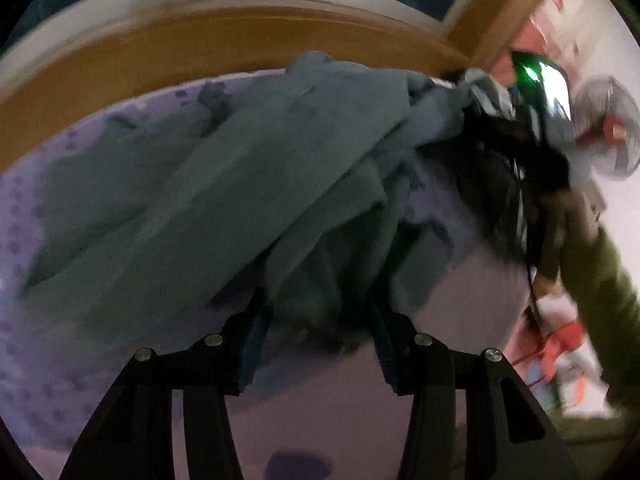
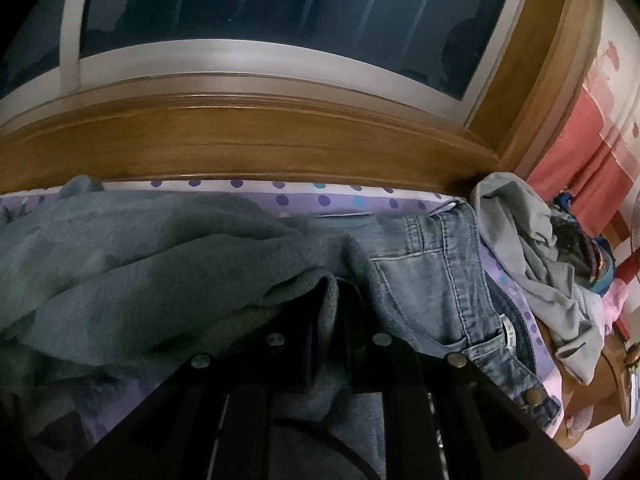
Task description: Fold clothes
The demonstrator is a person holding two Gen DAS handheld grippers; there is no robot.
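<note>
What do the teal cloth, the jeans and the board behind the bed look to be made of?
Teal cloth: looks like terry or fleece, with a matte, nubby pile and soft thick folds.
Jeans: faded blue denim, with a stitched pocket, contrast seams and a metal button.
Board: seemingly wood or wood veneer with a semi-gloss varnish, brown grain and a moulded edge.

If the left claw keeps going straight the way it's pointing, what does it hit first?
Most likely the teal-grey garment: a hanging fold of it already lies between the open left claw fingers. Behind that is the purple dotted bedsheet. The picture is blurred, so depth is uncertain.
</note>
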